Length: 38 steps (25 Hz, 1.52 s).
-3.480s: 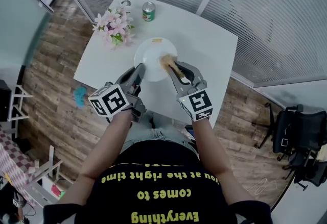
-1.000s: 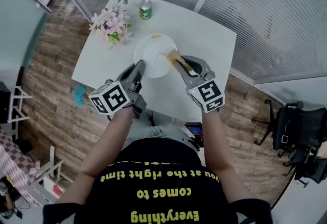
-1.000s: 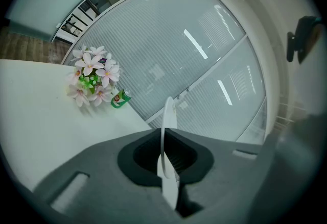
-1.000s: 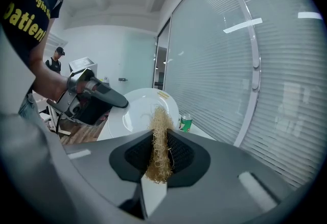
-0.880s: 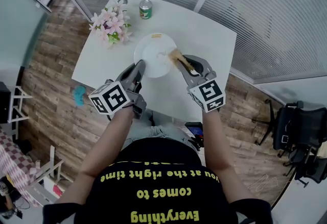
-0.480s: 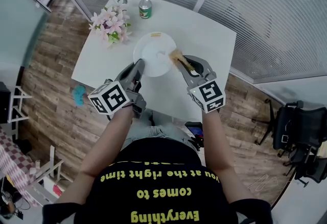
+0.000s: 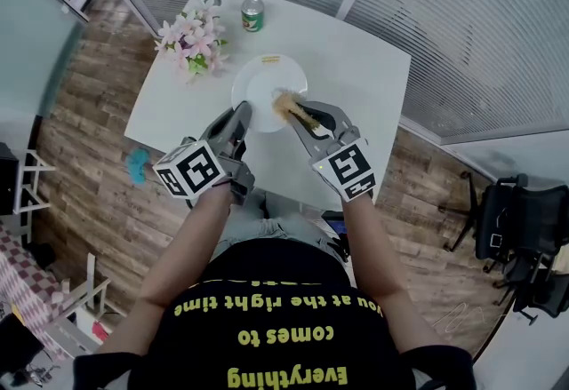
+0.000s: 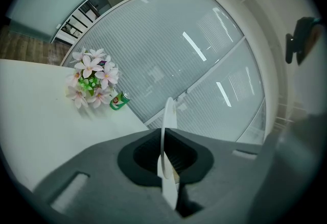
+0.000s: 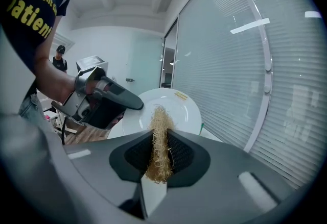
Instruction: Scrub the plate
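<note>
A white plate (image 7: 267,84) is over the white table (image 7: 360,68), and my left gripper (image 7: 242,120) is shut on its near rim. In the left gripper view the plate (image 8: 169,116) shows edge-on, clamped between the pads. My right gripper (image 7: 293,110) is shut on a tan fibrous scrubber (image 7: 284,102), whose tuft lies over the plate's near right part. The right gripper view has the scrubber (image 9: 159,141) pinched between the jaws, the plate's face (image 9: 176,110) just beyond it, and the left gripper (image 9: 104,96) at the plate's left rim.
A bunch of pink flowers (image 7: 189,46) and a green can (image 7: 252,15) stand at the table's far left. Glass walls with blinds enclose the far side. Wooden floor lies to the left, and an office chair (image 7: 516,228) stands at the right.
My right gripper has carried the scrubber leftward from the plate's right rim onto its face. The left gripper and the plate have stayed put.
</note>
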Tool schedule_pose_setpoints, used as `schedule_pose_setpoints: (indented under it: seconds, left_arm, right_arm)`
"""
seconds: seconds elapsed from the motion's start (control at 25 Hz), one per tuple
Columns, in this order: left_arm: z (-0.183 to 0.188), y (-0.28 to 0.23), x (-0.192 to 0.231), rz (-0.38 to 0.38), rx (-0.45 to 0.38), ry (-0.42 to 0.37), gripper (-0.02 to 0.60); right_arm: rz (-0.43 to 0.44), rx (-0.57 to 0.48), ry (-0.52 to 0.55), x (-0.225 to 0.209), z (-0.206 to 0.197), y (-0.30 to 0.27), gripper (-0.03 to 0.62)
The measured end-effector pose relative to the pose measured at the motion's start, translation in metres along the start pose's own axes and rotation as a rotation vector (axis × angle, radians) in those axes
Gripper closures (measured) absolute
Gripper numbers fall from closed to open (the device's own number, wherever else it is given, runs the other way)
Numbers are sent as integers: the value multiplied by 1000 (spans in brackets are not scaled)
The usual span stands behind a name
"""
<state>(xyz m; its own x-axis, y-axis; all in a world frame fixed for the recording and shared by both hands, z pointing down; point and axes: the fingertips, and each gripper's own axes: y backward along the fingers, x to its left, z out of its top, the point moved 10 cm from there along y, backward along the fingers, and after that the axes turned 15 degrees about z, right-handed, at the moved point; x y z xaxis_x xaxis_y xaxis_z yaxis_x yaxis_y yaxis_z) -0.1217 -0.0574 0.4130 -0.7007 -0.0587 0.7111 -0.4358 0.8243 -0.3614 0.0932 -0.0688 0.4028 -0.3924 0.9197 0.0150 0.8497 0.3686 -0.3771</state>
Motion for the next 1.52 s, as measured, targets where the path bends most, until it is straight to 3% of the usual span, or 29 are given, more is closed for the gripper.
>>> schedule_pose_setpoints:
  seconds: [0.96,1.52]
  left_arm:
    - [2,2,2,8,-20,12,574]
    - [4,4,3,0,-27,22,572]
  right_arm:
    - [191,-19,90,41,16,-28,540]
    - [54,-1,50,9,2,-1,540]
